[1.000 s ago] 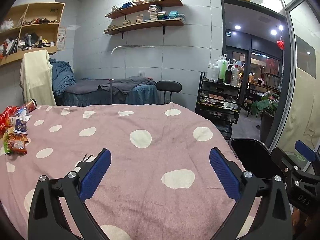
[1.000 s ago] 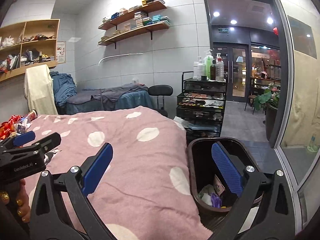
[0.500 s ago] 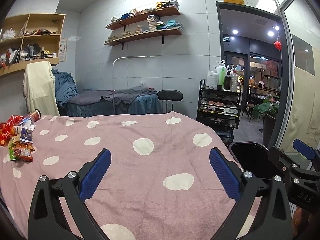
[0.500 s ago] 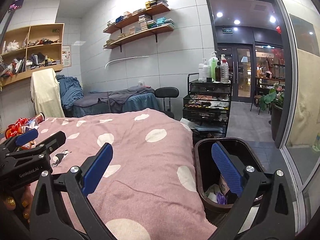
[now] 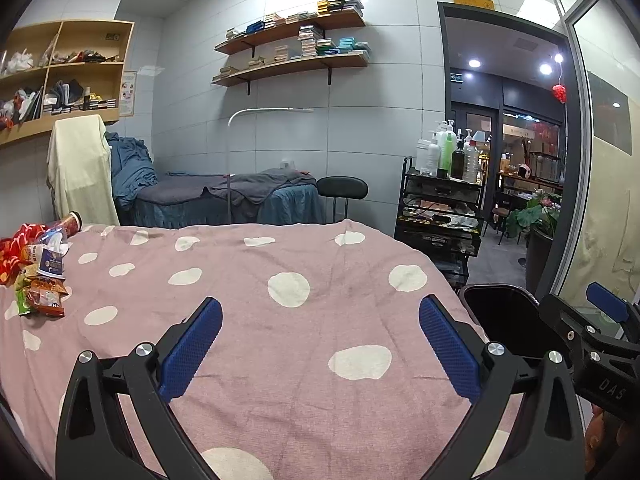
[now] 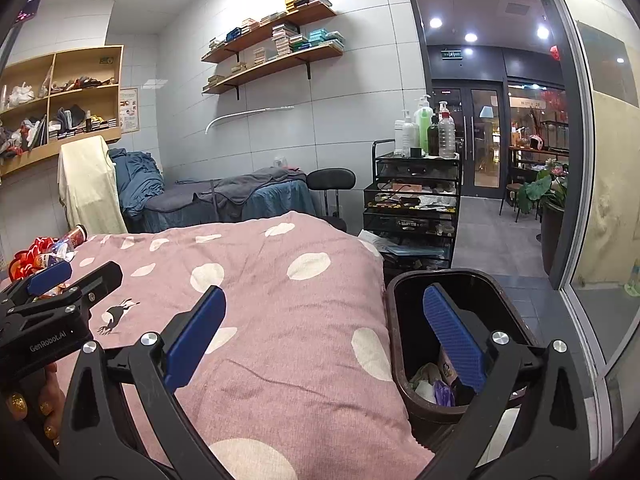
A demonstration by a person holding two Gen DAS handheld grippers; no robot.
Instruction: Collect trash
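at the bed's (image 5: 320, 320) far left edge lies the trash (image 5: 38, 276), nearer the left gripper (image 5: 320, 344) than the right gripper (image 6: 320, 336); both gape wide, empty. bin (image 6: 516, 320) sits off the right edge.

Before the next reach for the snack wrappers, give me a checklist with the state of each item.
1. Left gripper open and holding nothing: ok.
2. Right gripper open and holding nothing: ok.
3. Pile of colourful snack wrappers in view at the far left of the pink polka-dot blanket: ok.
4. Dark oval trash bin beside the blanket, open-topped with room left: ok.
5. Wrappers within reach of the left gripper: cannot tell.
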